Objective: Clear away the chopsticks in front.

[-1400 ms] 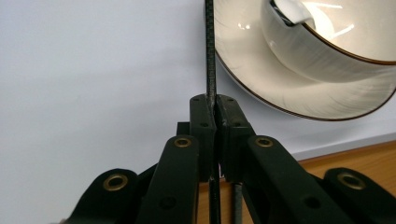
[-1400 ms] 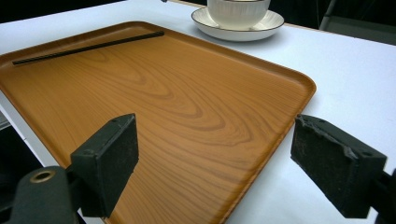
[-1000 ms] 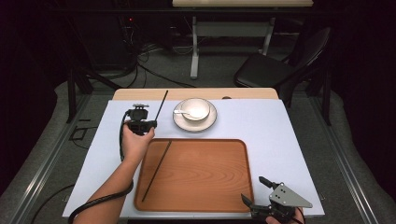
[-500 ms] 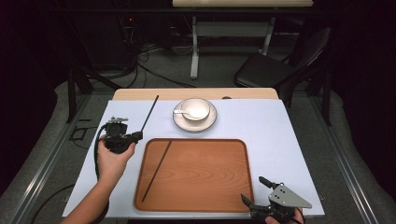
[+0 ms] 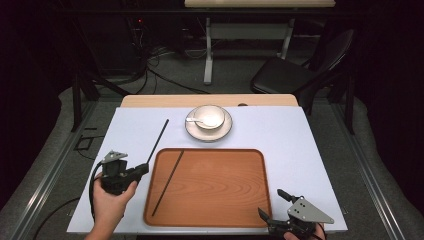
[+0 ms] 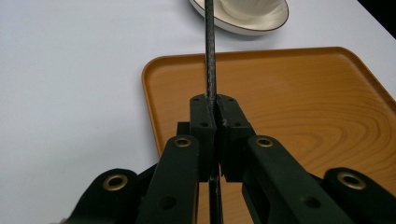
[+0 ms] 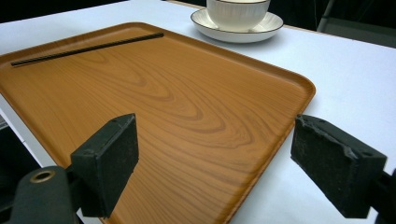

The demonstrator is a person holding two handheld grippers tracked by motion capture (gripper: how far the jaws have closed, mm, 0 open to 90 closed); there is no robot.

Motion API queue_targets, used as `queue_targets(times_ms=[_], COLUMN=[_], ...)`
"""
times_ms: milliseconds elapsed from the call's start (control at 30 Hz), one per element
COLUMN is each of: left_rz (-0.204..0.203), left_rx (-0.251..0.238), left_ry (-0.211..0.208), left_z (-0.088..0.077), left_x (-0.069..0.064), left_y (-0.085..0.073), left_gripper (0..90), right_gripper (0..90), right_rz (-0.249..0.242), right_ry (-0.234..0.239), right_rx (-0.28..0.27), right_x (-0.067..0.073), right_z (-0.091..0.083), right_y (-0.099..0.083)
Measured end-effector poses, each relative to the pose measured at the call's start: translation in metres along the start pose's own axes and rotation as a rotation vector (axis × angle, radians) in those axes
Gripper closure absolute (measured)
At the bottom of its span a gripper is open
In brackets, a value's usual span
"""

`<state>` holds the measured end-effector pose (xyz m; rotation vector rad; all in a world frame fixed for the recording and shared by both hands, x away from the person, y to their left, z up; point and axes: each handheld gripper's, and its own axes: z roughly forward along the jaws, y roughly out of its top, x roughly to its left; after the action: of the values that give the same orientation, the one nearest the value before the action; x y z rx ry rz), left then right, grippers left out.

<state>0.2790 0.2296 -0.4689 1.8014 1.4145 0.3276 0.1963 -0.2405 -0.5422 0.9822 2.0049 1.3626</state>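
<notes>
My left gripper [image 5: 144, 169] is shut on the near end of a thin black chopstick [image 5: 157, 141], just left of the wooden tray [image 5: 220, 185]. The stick points away toward the white bowl [image 5: 209, 117] on its saucer. In the left gripper view the chopstick [image 6: 209, 56] runs up from between the closed pads of that gripper [image 6: 214, 105], over the tray's corner [image 6: 289, 102]. A second chopstick [image 5: 168, 182] lies on the tray's left side. My right gripper [image 5: 271, 203] stands open at the tray's near right corner; in the right gripper view [image 7: 229, 163] nothing is between its pads.
A small white spoon [image 5: 194, 120] rests in the bowl. The white table top [image 5: 300, 145] has bare room right of the tray. In the right gripper view the lying chopstick [image 7: 88, 48] is at the tray's far left, the bowl [image 7: 238, 11] beyond. A dark chair [image 5: 295, 75] stands behind the table.
My left hand has carried the chopstick from beside the bowl leftward and toward the person, ending left of the tray. The right gripper has kept still.
</notes>
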Motion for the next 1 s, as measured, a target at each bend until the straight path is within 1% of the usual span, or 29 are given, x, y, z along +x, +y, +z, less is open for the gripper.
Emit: queue_targets(times_ms=[33, 100, 133, 167, 200, 267, 300, 333, 400, 433, 467, 500, 533, 567, 600, 667, 767, 867, 967, 1000], left_rz=[-0.001, -0.011, -0.011, -0.022, -0.022, -0.025, -0.025, -0.025, -0.031, -0.037, -0.037, -0.038, -0.038, -0.03, -0.028, -0.03, -0.024, -0.028, -0.031, -0.037], left_rx=[0.006, 0.014, 0.014, 0.029, 0.029, 0.047, 0.057, 0.057, 0.074, 0.092, 0.092, 0.115, 0.115, 0.132, 0.139, 0.144, 0.17, 0.198, 0.21, 0.209], left_ry=[-0.001, -0.01, -0.01, -0.014, -0.014, -0.015, -0.006, -0.006, -0.002, -0.005, -0.005, -0.001, -0.001, 0.011, 0.016, 0.014, 0.024, 0.025, 0.03, 0.03], left_z=[-0.002, -0.002, -0.002, 0.0, 0.0, 0.005, 0.011, 0.011, 0.017, 0.022, 0.022, 0.026, 0.026, 0.03, 0.032, 0.034, 0.039, 0.044, 0.046, 0.047], left_x=[-0.002, -0.002, -0.002, -0.003, -0.003, -0.004, -0.004, -0.004, -0.003, -0.003, -0.003, -0.003, -0.003, -0.003, -0.003, -0.003, -0.002, -0.001, 0.0, 0.001], left_y=[-0.007, -0.015, -0.015, -0.024, -0.024, -0.032, -0.039, -0.039, -0.043, -0.044, -0.044, -0.044, -0.044, -0.046, -0.047, -0.047, -0.049, -0.051, -0.051, -0.051], left_gripper=[85.9, 85.9, 85.9, 85.9, 85.9, 86.0, 85.9, 85.9, 85.9, 85.9, 85.9, 85.9, 85.9, 85.9, 85.9, 85.9, 85.9, 85.9, 85.9, 85.9], right_gripper=[14.7, 14.8, 14.8, 14.8, 14.8, 14.8, 14.8, 14.8, 14.7, 14.8, 14.8, 14.7, 14.7, 14.8, 14.8, 14.8, 14.8, 14.8, 14.8, 14.8], right_rz=[-0.001, 0.0, 0.0, -0.001, -0.001, -0.001, 0.0, 0.0, -0.001, -0.002, -0.002, -0.004, -0.004, -0.005, -0.006, -0.004, -0.001, -0.006, -0.005, -0.005], right_ry=[0.0, -0.001, -0.001, -0.001, -0.001, 0.0, 0.0, 0.0, 0.0, 0.001, 0.001, 0.0, 0.0, -0.001, -0.001, -0.002, -0.002, 0.0, 0.001, 0.0], right_rx=[0.0, -0.002, -0.003, -0.004, -0.004, -0.003, -0.004, -0.004, -0.003, -0.003, -0.003, -0.003, -0.003, -0.004, -0.004, -0.004, -0.004, -0.007, -0.006, -0.007], right_x=[0.0, 0.0, 0.0, 0.0, 0.0, 0.0, 0.0, 0.0, 0.0, 0.0, 0.0, 0.0, 0.0, 0.0, 0.0, 0.0, 0.0, 0.001, 0.0, 0.0], right_z=[0.0, -0.001, -0.001, -0.001, -0.001, -0.001, -0.001, -0.001, -0.001, -0.001, -0.001, -0.001, -0.001, -0.002, -0.002, -0.002, -0.002, -0.002, -0.003, -0.003], right_y=[0.0, 0.0, 0.0, 0.0, 0.0, 0.0, 0.0, 0.0, 0.0, 0.0, 0.0, 0.0, 0.0, 0.0, 0.0, 0.0, 0.0, 0.0, 0.0, 0.0])
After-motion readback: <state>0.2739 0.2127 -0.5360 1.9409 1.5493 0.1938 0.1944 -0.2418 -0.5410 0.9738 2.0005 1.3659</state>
